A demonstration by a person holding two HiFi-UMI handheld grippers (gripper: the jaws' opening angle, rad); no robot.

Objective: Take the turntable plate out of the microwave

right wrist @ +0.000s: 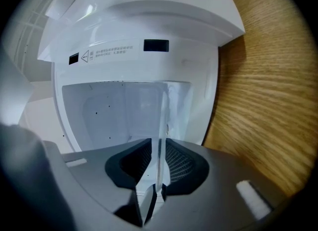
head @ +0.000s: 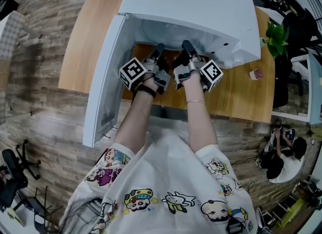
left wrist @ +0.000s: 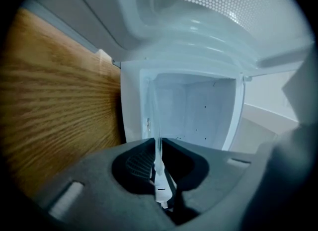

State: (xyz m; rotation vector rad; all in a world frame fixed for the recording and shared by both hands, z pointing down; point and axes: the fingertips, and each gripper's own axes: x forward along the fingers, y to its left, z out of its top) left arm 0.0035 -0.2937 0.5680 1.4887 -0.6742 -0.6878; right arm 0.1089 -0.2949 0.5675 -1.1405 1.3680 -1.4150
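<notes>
Two tongs reach into the open microwave point(head: 191, 6) on the tabletop point(head: 95, 31). Left tongs point(left wrist: 158, 150), low in their view, pinch the rim of the glass plate point(left wrist: 155, 120), which sits inside the microwave. Right tongs point(right wrist: 159, 148) stand a little apart around that rim, not pressing. Glass looks heavy, stiff, slippery and easy to break, so grip the rim on both sides.

Right tongs point(right wrist: 159, 143): jaws a little apart at the open mouth of the microwave point(right wrist: 149, 26).
Turntable plate point(right wrist: 160, 118): clear glass, edge-on between the jaws, reaching into the microwave.
Counter point(right wrist: 268, 101): wood, right of the microwave.
Warning label point(right wrist: 107, 52): above the microwave's opening.
</notes>
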